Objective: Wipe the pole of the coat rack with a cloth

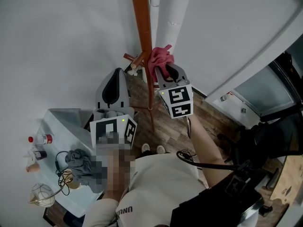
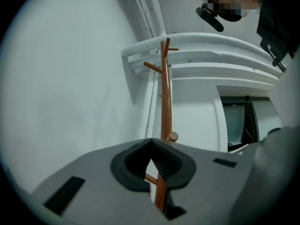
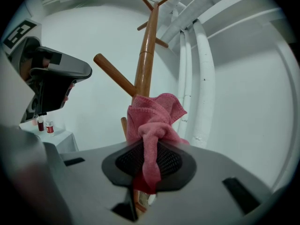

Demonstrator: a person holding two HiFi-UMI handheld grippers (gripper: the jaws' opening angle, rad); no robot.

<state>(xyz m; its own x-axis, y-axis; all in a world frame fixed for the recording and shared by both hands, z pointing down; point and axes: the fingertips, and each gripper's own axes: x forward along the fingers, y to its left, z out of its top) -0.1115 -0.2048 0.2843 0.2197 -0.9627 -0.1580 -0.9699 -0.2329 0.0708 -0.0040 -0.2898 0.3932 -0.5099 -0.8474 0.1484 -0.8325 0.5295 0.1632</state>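
The brown wooden coat rack pole (image 1: 142, 22) rises in the room's corner, with short pegs branching off it. A pink cloth (image 1: 160, 58) is bunched against the pole at peg height, and my right gripper (image 1: 164, 71) is shut on it. In the right gripper view the cloth (image 3: 152, 121) hangs out between the dark pads and touches the pole (image 3: 146, 50). My left gripper (image 1: 113, 79) hangs lower and to the left of the pole, shut and empty. Its own view looks up along the pole (image 2: 165, 102) past the closed gripper (image 2: 152, 165).
White pipes (image 1: 173, 13) run up the wall just behind the pole. A small white table (image 1: 61, 117) at the lower left carries little bottles (image 1: 42, 139), a grey rag (image 1: 78, 161) and cables. A dark glass door (image 1: 265, 89) stands at the right over wooden floor (image 1: 208, 112).
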